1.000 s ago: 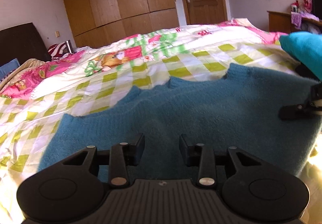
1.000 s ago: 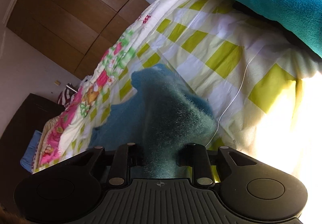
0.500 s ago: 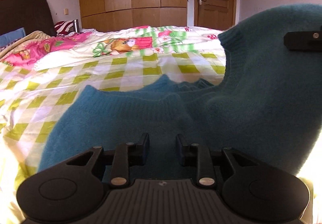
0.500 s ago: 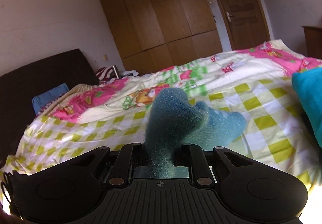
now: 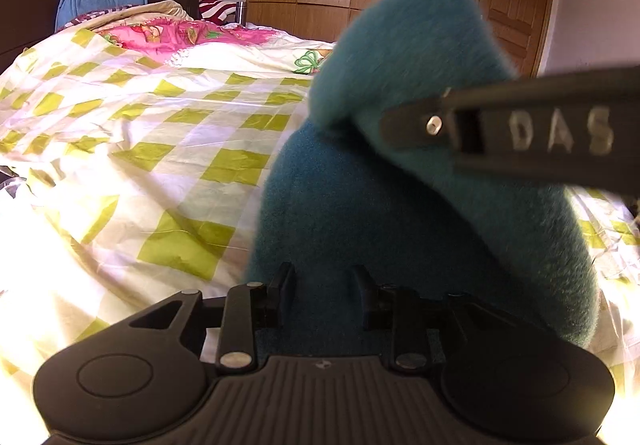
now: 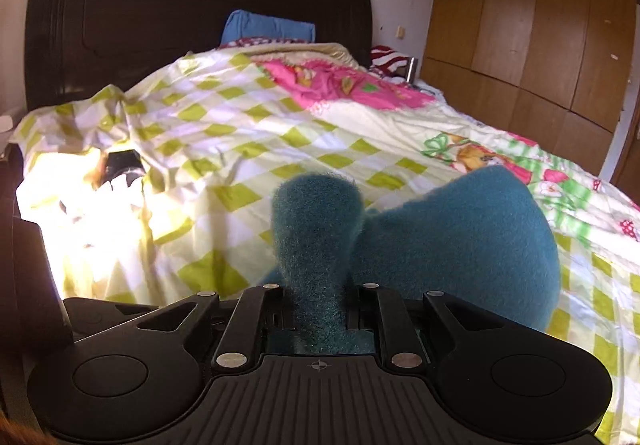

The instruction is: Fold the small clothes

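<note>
You had the sweater [image 5: 340, 229] pinched in both grippers. The right gripper [image 6: 318, 309] was clamped on a bunched wad of knit that stood up between its fingers. The left gripper [image 5: 322, 285] had narrow jaws with knit filling the gap, so it read as a grip on the near edge.

What changed: a second earlier the sweater lay flat on the quilt [image 5: 160, 133] and only the right side was coming up. By now you had swung that side up and over toward the left. In the left view the right gripper's finger crossed close in front, with the lifted cloth draped over it and doubled above the lower layer. Both cameras had also turned toward the headboard [image 6: 160, 13].

For the task, I judged this as mid-fold, the first lengthwise fold. The sweater was off the bed on the right, anchored low on the left. Next you'd need to lay the raised half down squarely; the thick fuzzy knit could slump or bunch.
</note>
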Demonstrator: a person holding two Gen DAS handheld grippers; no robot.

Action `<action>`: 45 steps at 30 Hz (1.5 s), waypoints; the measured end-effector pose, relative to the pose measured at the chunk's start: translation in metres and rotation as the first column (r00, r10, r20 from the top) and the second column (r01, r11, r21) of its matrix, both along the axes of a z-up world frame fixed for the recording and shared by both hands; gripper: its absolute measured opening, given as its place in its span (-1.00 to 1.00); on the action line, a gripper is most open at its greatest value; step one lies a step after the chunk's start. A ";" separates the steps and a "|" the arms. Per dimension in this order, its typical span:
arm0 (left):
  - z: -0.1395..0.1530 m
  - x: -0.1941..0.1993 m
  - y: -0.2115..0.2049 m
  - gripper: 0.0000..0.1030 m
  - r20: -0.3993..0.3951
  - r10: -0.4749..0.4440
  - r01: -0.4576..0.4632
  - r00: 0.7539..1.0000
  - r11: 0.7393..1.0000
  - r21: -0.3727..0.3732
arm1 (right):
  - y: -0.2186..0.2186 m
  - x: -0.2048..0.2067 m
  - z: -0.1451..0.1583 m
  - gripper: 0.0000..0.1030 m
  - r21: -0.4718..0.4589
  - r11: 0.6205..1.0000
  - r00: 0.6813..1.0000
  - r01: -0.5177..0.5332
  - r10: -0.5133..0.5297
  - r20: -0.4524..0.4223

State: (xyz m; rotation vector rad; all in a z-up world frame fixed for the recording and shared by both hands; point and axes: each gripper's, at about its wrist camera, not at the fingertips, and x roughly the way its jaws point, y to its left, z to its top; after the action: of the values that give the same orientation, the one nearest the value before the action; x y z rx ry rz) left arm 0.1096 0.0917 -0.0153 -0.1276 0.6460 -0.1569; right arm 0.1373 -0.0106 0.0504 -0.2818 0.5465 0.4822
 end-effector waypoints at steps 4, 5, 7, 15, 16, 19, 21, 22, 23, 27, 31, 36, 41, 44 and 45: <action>-0.006 -0.003 0.013 -0.12 0.015 -0.028 0.029 1.000 0.998 -0.065 | 0.010 -0.003 -0.008 -0.67 -0.050 0.997 0.998 -0.062 0.061 -0.026; -0.007 -0.003 0.015 -0.11 0.020 -0.033 0.035 0.999 0.997 -0.070 | 0.010 -0.001 -0.008 -0.66 -0.062 0.994 0.996 -0.086 0.083 -0.042; -0.008 -0.003 0.018 -0.10 0.026 -0.038 0.040 0.999 0.995 -0.091 | 0.009 -0.003 -0.006 -0.65 -0.090 0.989 0.992 -0.120 0.115 -0.050; 0.020 -0.044 0.060 -0.10 0.082 -0.022 0.038 0.996 0.978 -0.205 | 0.000 -0.021 0.001 -0.56 -0.146 0.969 0.980 -0.197 0.194 -0.032; 0.027 -0.050 0.067 -0.09 0.096 -0.024 0.044 0.995 0.977 -0.211 | -0.002 -0.022 0.002 -0.56 -0.147 0.968 0.979 -0.204 0.202 -0.028; 0.052 -0.056 0.078 0.01 0.152 -0.027 0.056 0.988 0.980 -0.193 | -0.013 -0.024 0.010 -0.43 -0.099 0.972 0.976 -0.215 0.209 -0.063; 0.072 -0.052 0.080 0.04 0.201 -0.040 0.079 0.979 0.978 -0.194 | -0.020 -0.029 0.017 -0.34 -0.090 0.967 0.970 -0.239 0.233 -0.076; 0.081 -0.048 0.079 0.12 0.227 -0.061 0.108 0.972 0.973 -0.203 | -0.026 -0.032 0.024 -0.33 -0.085 0.966 0.969 -0.243 0.238 -0.067; 0.088 -0.044 0.076 0.19 0.248 -0.088 0.142 0.965 0.968 -0.208 | -0.032 -0.033 0.030 -0.33 -0.075 0.969 0.971 -0.234 0.230 -0.059; 0.093 -0.017 0.048 0.48 0.265 -0.141 0.175 0.954 0.979 -0.106 | -0.064 -0.002 0.053 0.08 -0.011 0.998 0.997 -0.065 0.064 -0.052; 0.077 0.008 0.019 0.41 0.176 -0.180 0.201 0.968 0.974 -0.108 | -0.077 0.068 0.052 0.35 -0.009 0.996 0.994 0.086 -0.087 -0.070; 0.050 0.006 -0.004 0.00 0.053 -0.157 0.159 0.986 0.987 -0.030 | -0.079 0.154 0.035 0.43 0.108 0.948 0.934 0.299 -0.267 -0.238; 0.030 -0.005 -0.009 -0.08 0.017 -0.137 0.137 0.990 0.990 -0.018 | -0.039 0.167 0.006 0.53 -0.029 0.939 0.902 0.343 -0.338 -0.270; 0.033 -0.010 -0.014 -0.11 0.050 -0.136 0.136 0.989 0.991 0.005 | -0.028 0.168 -0.006 0.47 -0.098 0.918 0.883 0.384 -0.397 -0.252; 0.033 -0.012 -0.014 -0.15 0.060 -0.134 0.134 0.989 0.991 0.010 | -0.027 0.168 -0.007 0.15 -0.111 0.915 0.880 0.388 -0.404 -0.251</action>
State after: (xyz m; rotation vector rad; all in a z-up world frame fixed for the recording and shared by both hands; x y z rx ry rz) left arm 0.0978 0.0774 0.0181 -0.0738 0.5950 -0.2874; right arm 0.3051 -0.0380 0.0430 -0.1514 0.8641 0.1031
